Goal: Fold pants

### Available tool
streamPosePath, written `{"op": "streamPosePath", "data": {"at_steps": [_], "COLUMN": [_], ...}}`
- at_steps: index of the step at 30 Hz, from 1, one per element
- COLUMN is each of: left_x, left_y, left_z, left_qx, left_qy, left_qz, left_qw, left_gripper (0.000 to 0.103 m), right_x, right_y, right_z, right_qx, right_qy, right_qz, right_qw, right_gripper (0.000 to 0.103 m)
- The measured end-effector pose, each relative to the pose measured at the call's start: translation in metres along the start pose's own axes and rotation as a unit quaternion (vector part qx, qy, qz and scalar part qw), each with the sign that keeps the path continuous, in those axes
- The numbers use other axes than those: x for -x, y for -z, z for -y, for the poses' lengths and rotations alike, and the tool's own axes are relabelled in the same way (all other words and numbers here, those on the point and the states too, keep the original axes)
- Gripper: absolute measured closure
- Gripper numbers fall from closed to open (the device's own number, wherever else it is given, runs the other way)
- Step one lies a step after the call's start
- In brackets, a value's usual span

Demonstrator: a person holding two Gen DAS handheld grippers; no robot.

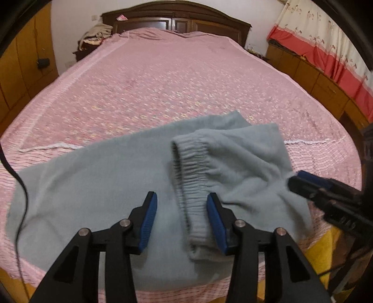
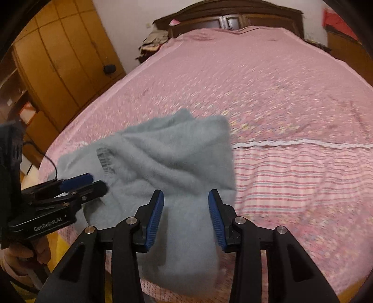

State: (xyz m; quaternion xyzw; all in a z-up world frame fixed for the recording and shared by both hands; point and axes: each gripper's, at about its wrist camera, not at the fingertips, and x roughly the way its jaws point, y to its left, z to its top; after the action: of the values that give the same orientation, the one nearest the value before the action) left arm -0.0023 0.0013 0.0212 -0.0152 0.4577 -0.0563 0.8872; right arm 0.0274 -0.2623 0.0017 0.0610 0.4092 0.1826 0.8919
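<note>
Light grey-blue fleece pants (image 1: 98, 191) lie on the near end of the pink bed, one part folded back so the ribbed elastic waistband (image 1: 191, 186) lies on top. My left gripper (image 1: 181, 198) is open just above the pants, its blue pads either side of the waistband. My right gripper (image 2: 186, 195) is open over the right part of the pants (image 2: 177, 158). It shows in the left wrist view (image 1: 296, 179) at the right edge of the pants. The left gripper shows in the right wrist view (image 2: 98, 183) at the pants' left side.
The pink patterned bedspread (image 1: 177, 77) covers a large bed with a dark wooden headboard (image 1: 177, 21). Wooden cabinets (image 2: 60, 60) stand along the left. A red and cream curtain (image 1: 326, 39) hangs at the right. A black cable (image 1: 21, 186) trails at left.
</note>
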Motion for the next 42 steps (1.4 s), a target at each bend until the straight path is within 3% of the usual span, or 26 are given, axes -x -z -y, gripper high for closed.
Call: {"op": "streamPosePath", "data": {"at_steps": [2, 5, 12, 23, 29, 33, 42], "left_x": [0.004, 0.006, -0.001, -0.011, -0.013, -0.019, -0.033], "left_y": [0.001, 0.0, -0.001, 0.004, 0.005, 0.006, 0.011], "left_z": [-0.005, -0.009, 0.006, 0.011, 0.011, 0.014, 0.019], "left_qx": [0.001, 0.013, 0.02, 0.011, 0.019, 0.026, 0.041], "left_qy": [-0.013, -0.004, 0.054, 0.029, 0.046, 0.057, 0.046], "left_qz": [0.003, -0.001, -0.02, -0.027, -0.033, -0.037, -0.028], "left_qw": [0.9999, 0.9999, 0.9981, 0.9992, 0.9982, 0.9974, 0.9977], "left_gripper": [0.056, 0.056, 0.056, 0.055, 0.055, 0.049, 0.053], "right_x": [0.003, 0.002, -0.004, -0.038, -0.037, -0.037, -0.039], "right_y": [0.0, 0.003, 0.008, 0.014, 0.013, 0.014, 0.013], "right_z": [0.006, 0.013, 0.009, 0.011, 0.022, 0.016, 0.005], "right_qx": [-0.013, -0.024, -0.028, -0.053, -0.077, -0.066, -0.075], "right_qy": [-0.005, 0.0, -0.007, -0.021, -0.049, -0.037, -0.024], "right_qz": [-0.006, -0.014, -0.023, -0.058, -0.061, -0.058, -0.056], "right_qw": [1.0, 1.0, 0.999, 0.997, 0.994, 0.995, 0.995], "right_gripper": [0.055, 0.055, 0.055, 0.049, 0.048, 0.048, 0.047]}}
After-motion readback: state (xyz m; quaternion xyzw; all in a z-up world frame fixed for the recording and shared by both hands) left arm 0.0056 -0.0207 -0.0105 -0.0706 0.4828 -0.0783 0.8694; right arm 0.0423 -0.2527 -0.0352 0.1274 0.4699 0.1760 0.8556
